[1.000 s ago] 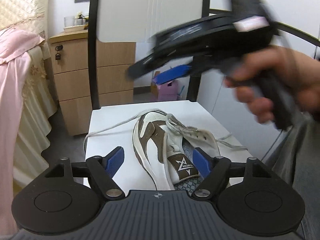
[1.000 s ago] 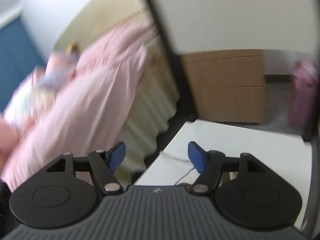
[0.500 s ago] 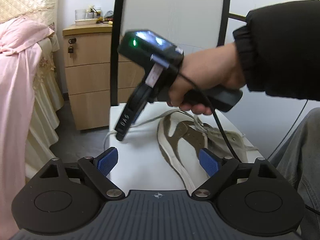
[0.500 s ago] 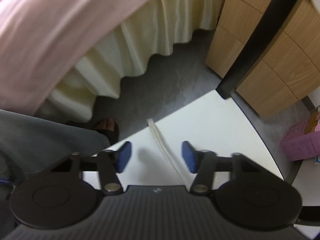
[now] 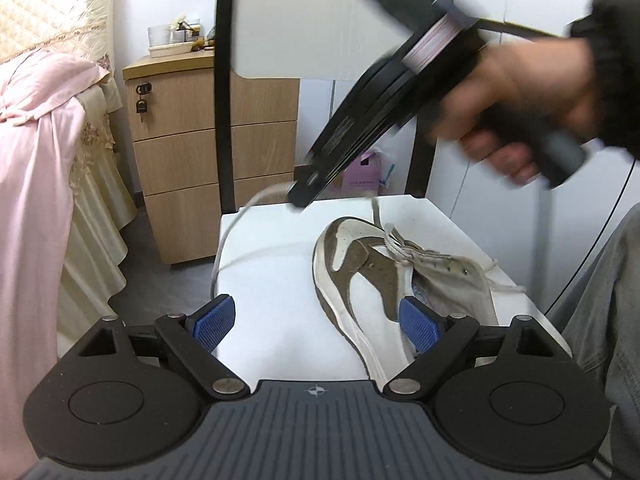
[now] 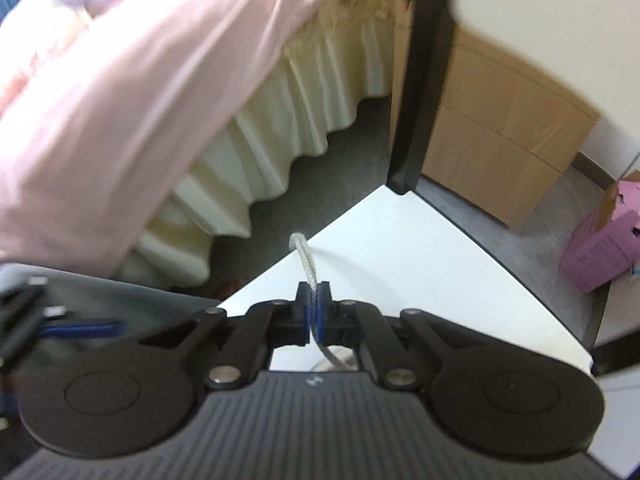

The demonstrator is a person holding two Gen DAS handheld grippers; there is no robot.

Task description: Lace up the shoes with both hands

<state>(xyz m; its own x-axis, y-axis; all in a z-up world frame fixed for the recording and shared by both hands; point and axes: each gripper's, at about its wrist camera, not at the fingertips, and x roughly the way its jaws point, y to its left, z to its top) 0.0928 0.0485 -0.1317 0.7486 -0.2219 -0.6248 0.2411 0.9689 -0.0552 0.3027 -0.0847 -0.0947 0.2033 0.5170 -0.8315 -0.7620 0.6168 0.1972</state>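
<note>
We are keeping the left gripper (image 5: 316,322) wide open and holding nothing, low in the frame, near the brown-and-white sneaker (image 5: 374,280) lying on the white table (image 5: 272,280). Our right gripper (image 6: 314,314), at centre frame, is pinching the white shoelace (image 6: 308,258) tightly between its blue pads (image 6: 309,316).

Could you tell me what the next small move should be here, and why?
Probably carry the lace end toward the sneaker's open eyelets. The right gripper is shut on the shoelace near its tip, above the white table, while the left gripper stands open by the sneaker, holding nothing.
</note>
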